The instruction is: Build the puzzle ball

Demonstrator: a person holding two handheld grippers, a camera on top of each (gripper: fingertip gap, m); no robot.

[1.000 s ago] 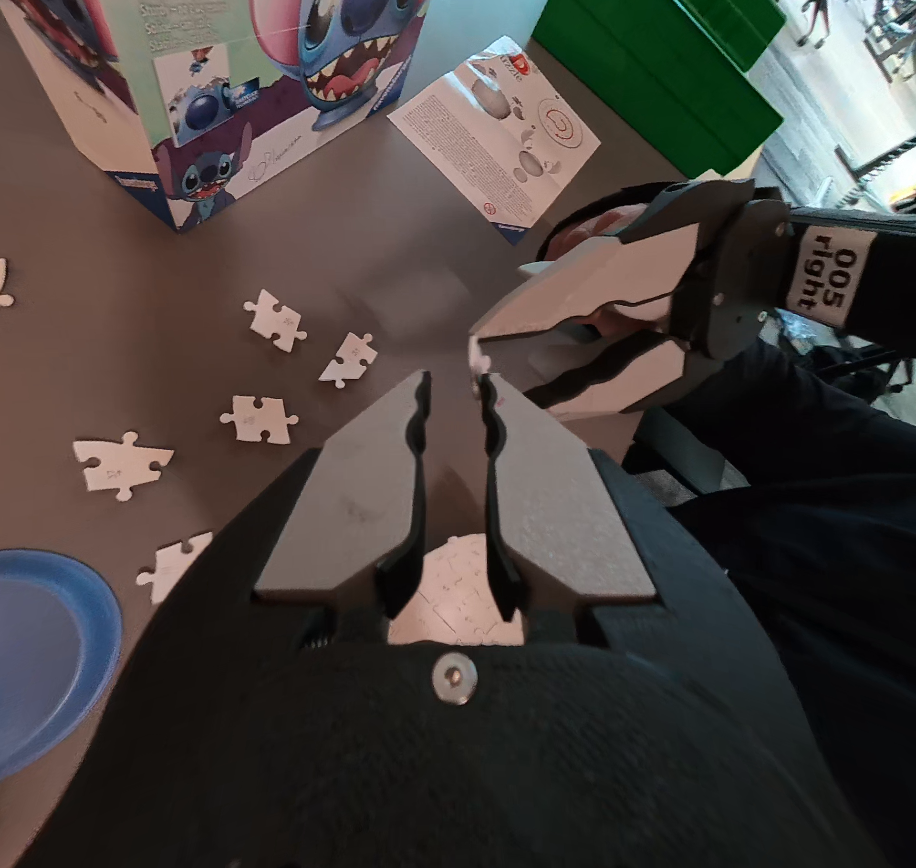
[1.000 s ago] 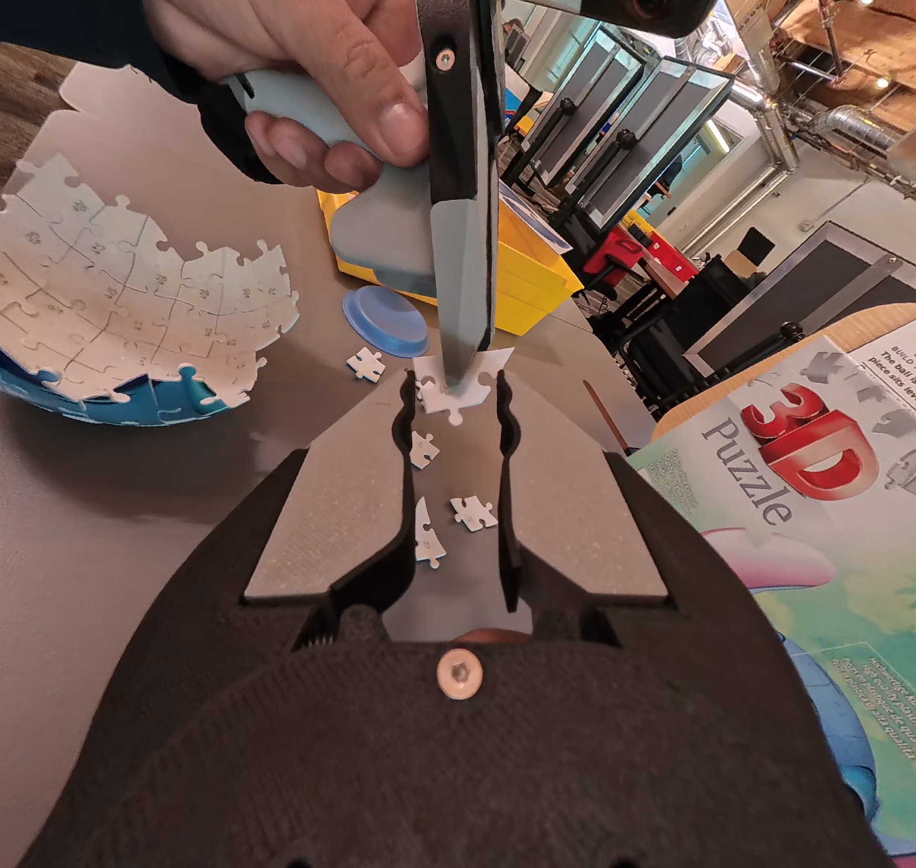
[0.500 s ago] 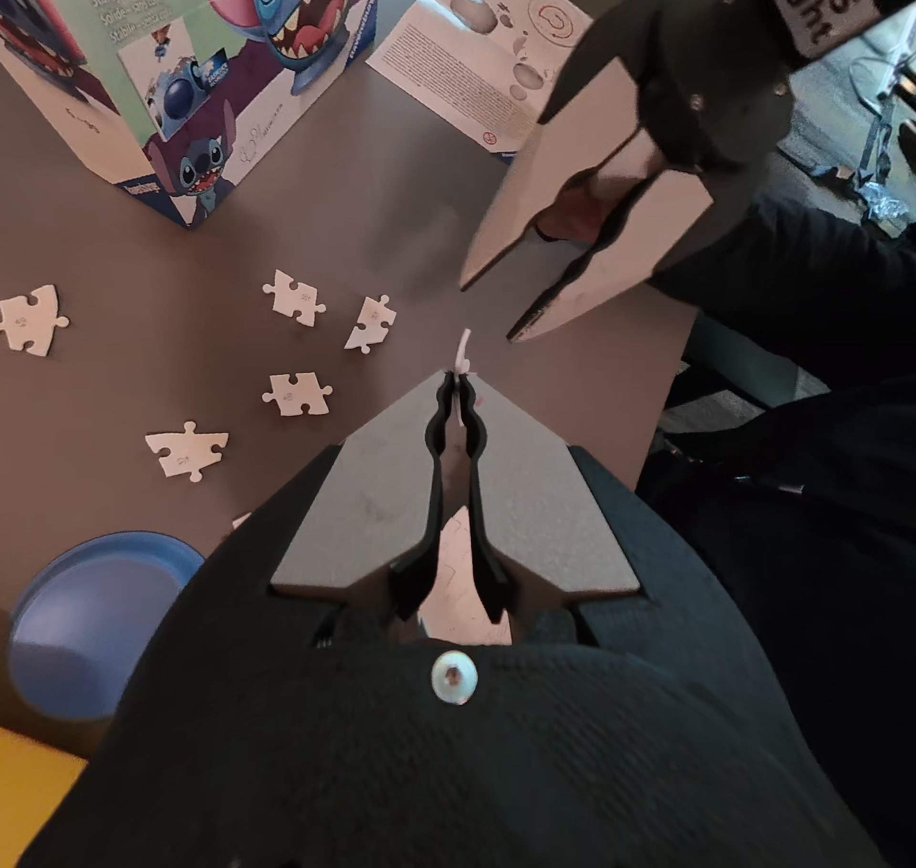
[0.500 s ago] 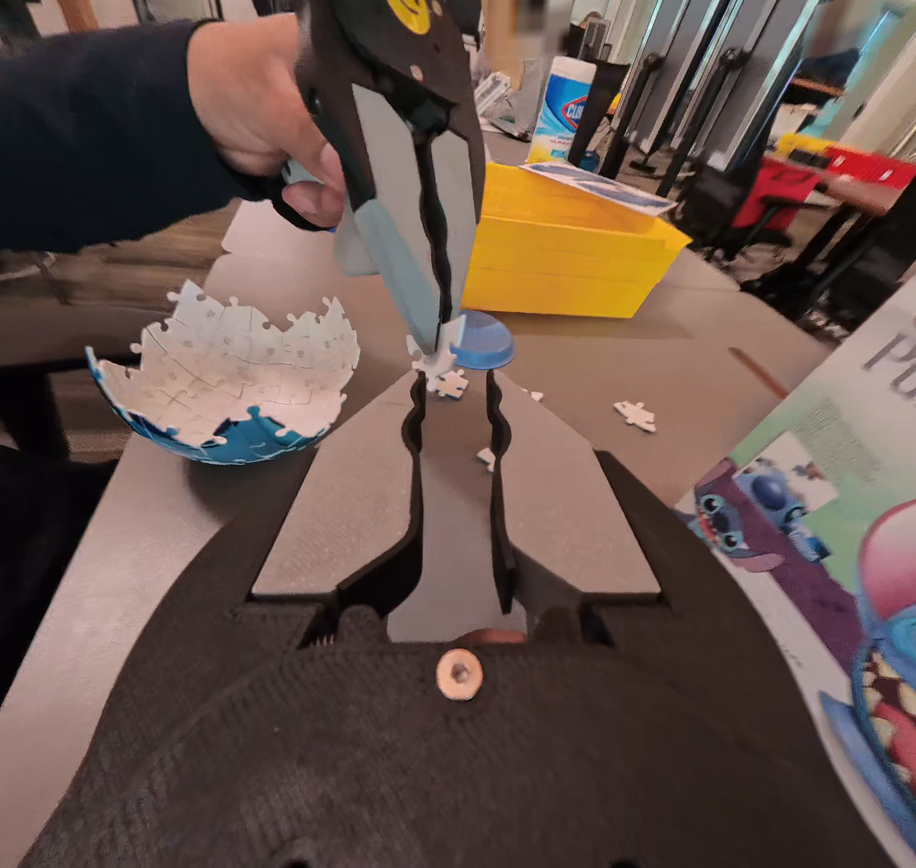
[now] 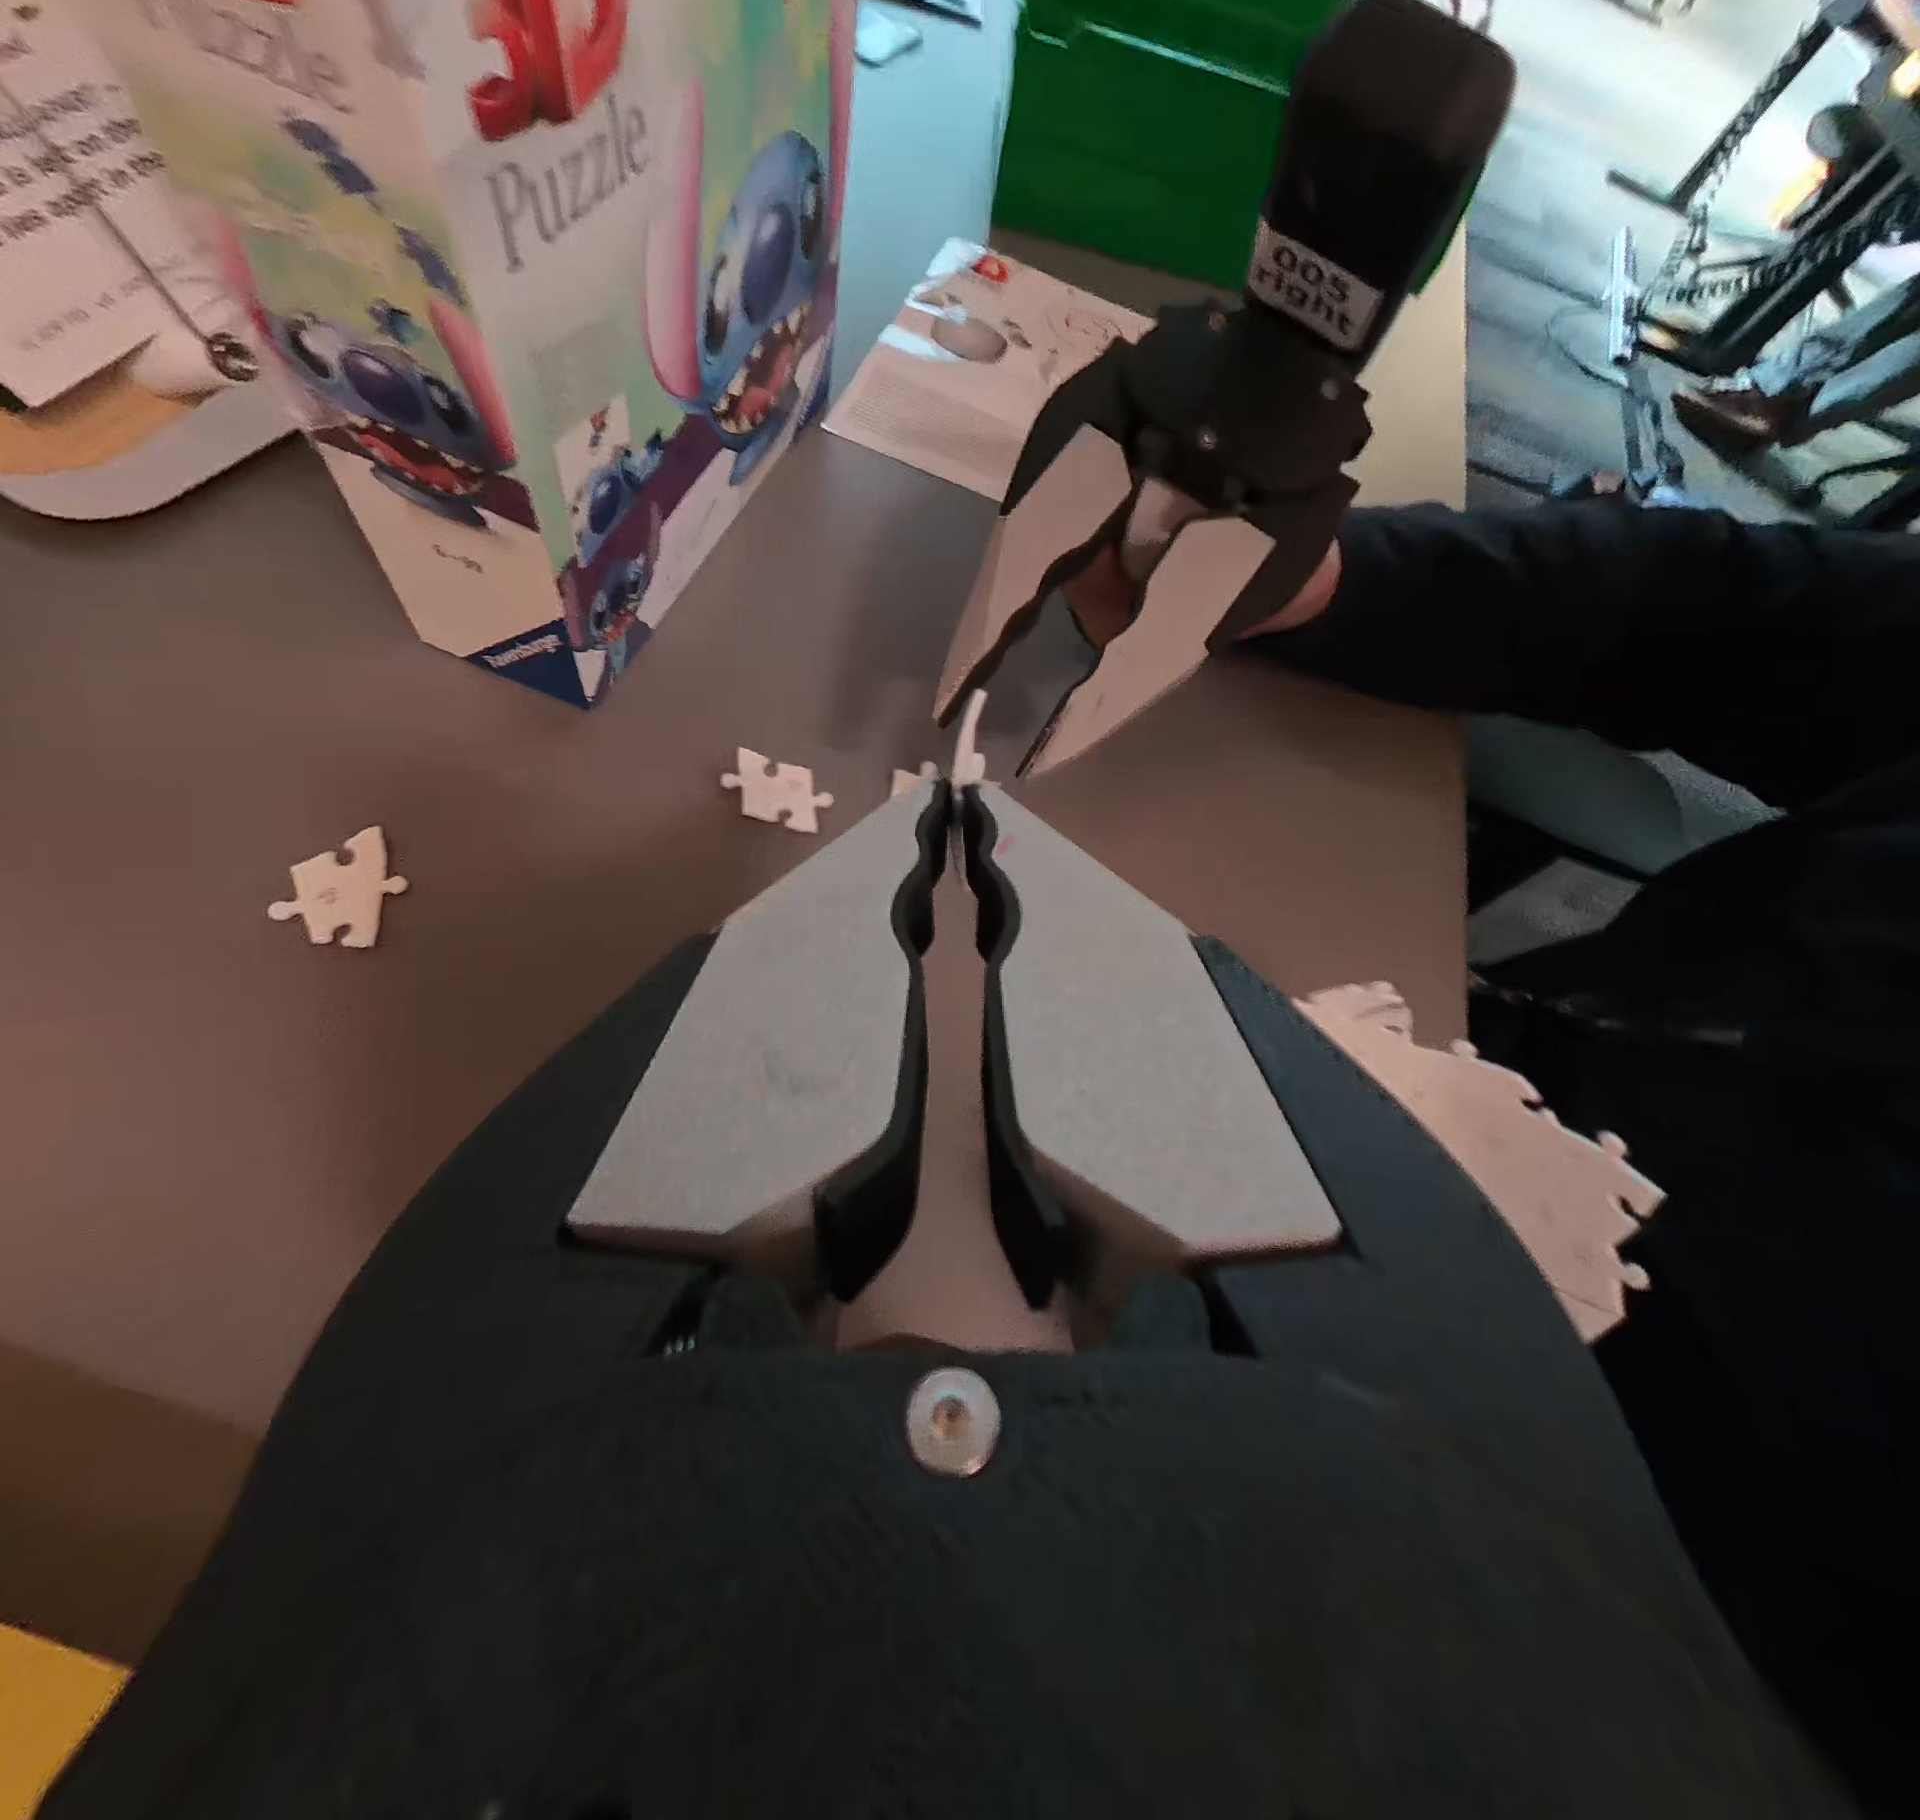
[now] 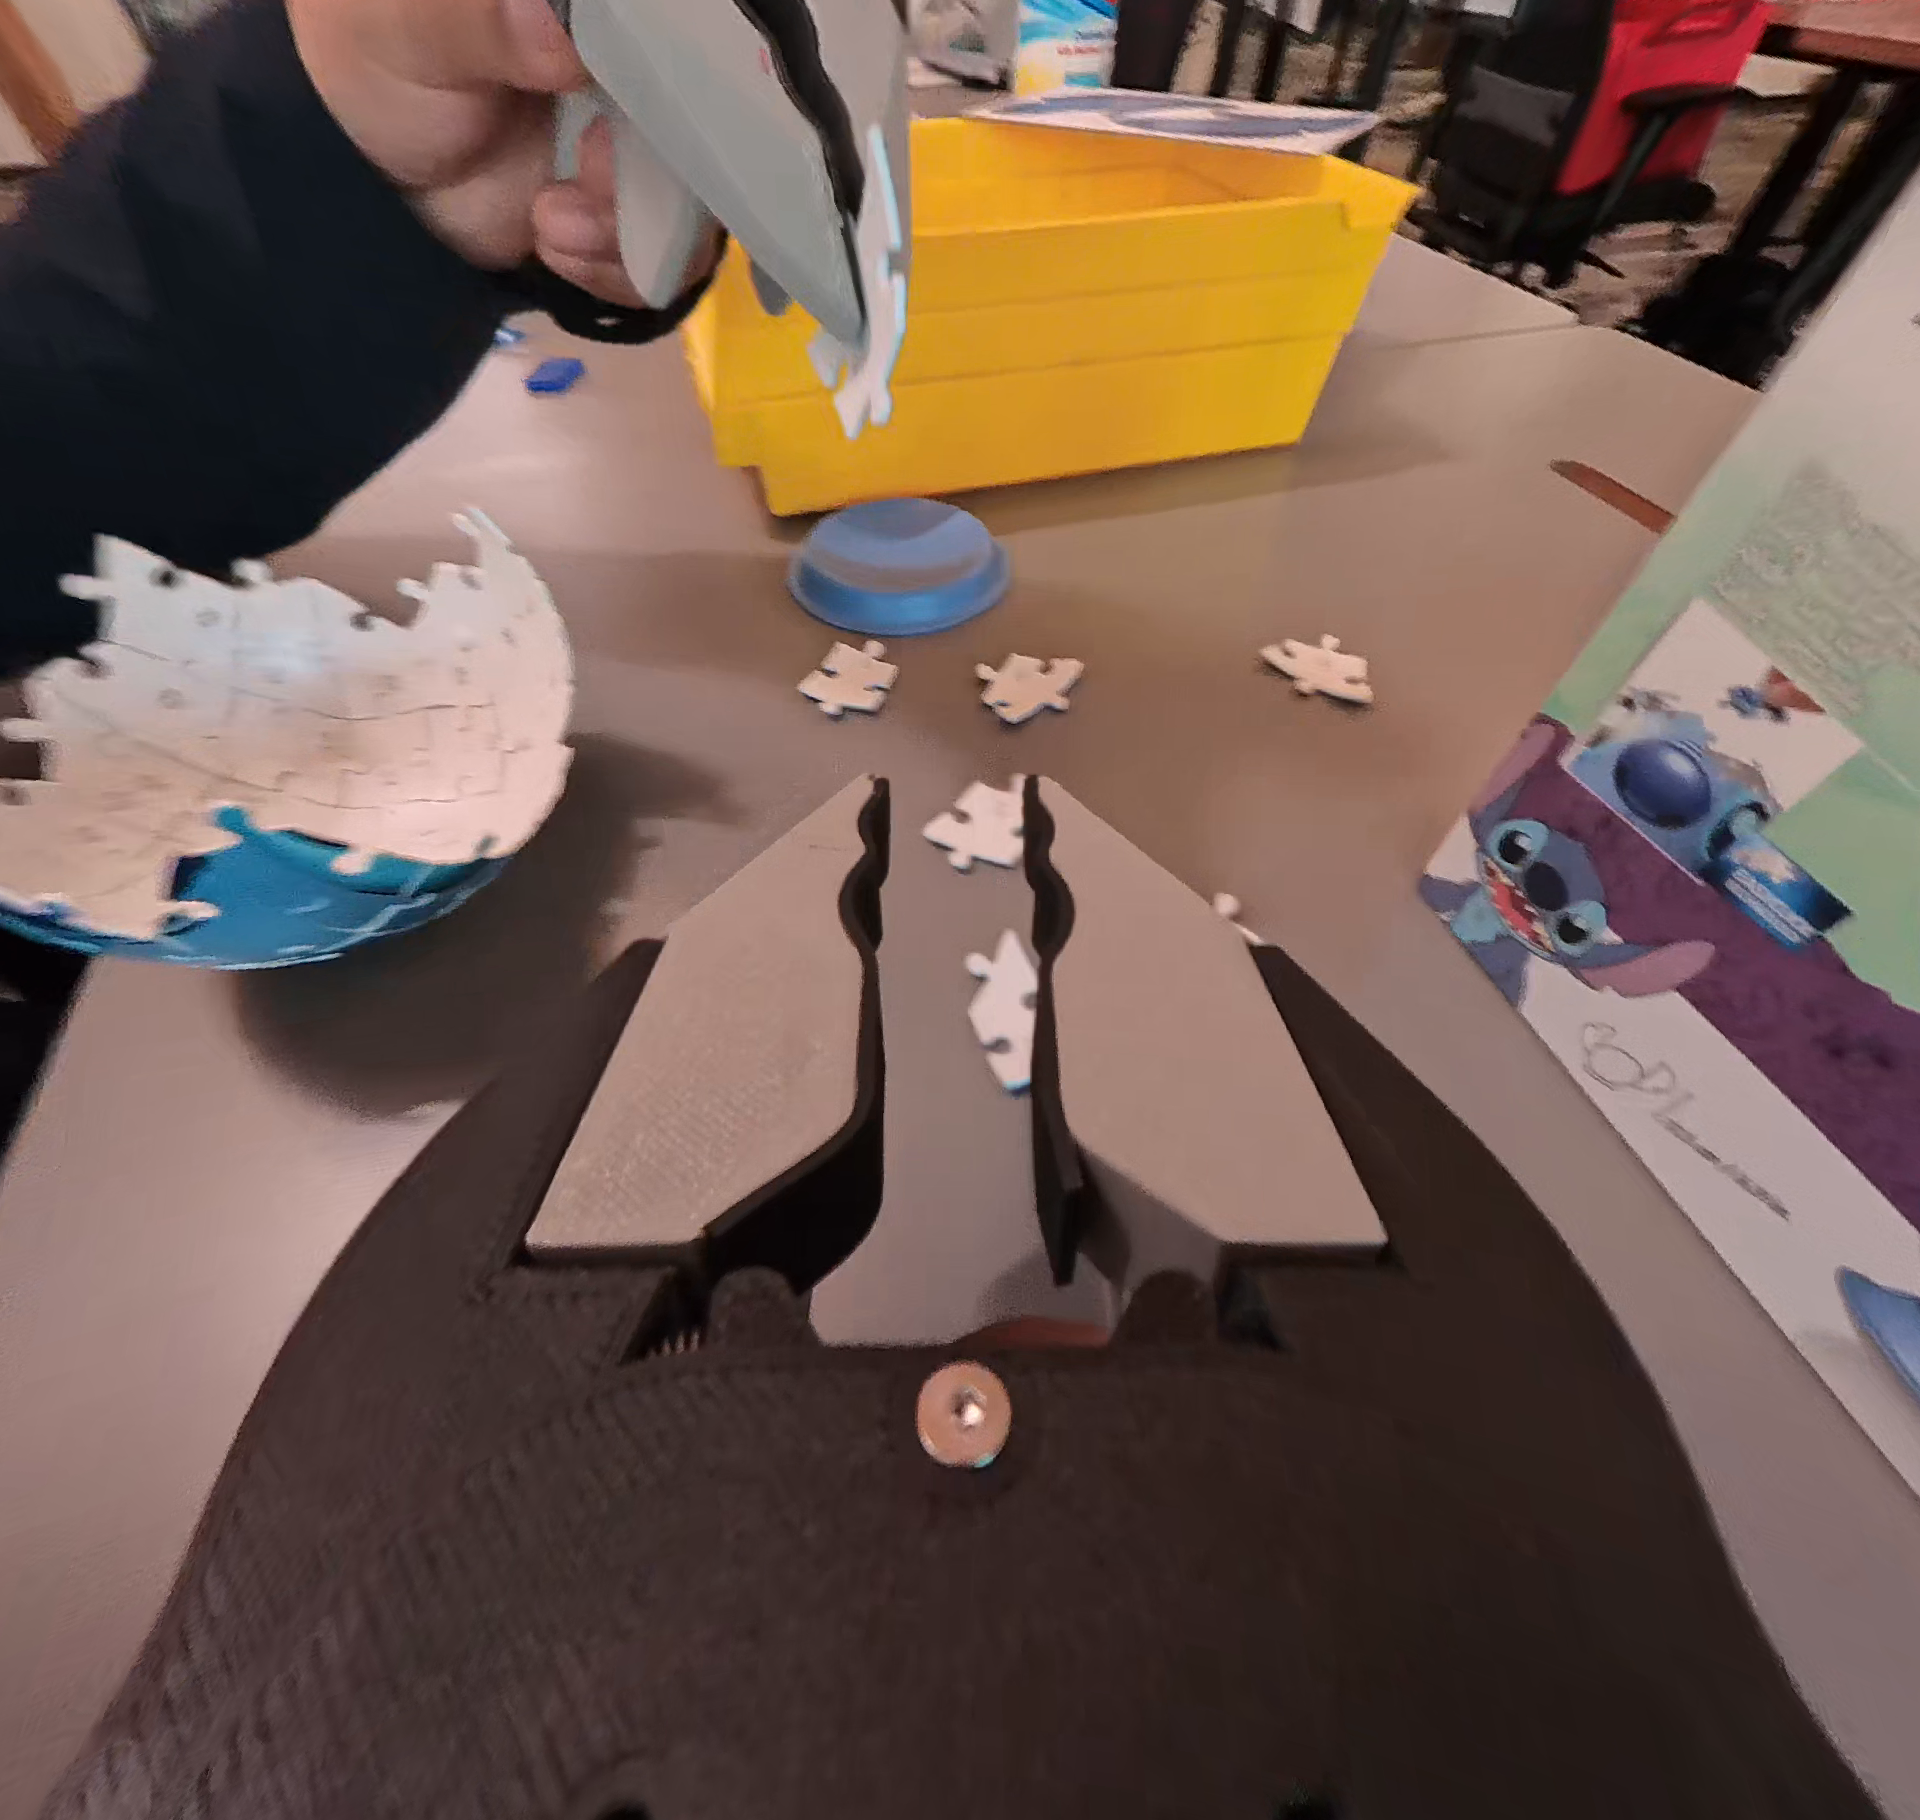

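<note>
My left gripper is shut on a white puzzle piece, which stands edge-on out of its tips. The right wrist view shows the same piece pinched in the left gripper high above the table. My right gripper is open and empty over loose white pieces lying on the table. It also shows in the left wrist view, jaws apart, close to the held piece. The half-built puzzle ball, white inside and blue outside, sits at the left, with its edge in the left wrist view.
More loose pieces lie on the brown table. A blue round stand sits before a yellow bin. The puzzle box stands at the back, with a leaflet and a green bin behind. Tip to tip, the grippers are about 8 cm apart.
My left jaws closed on the piece where the two grippers met. The grippers then moved apart, and the left one now holds the piece higher above the table.
</note>
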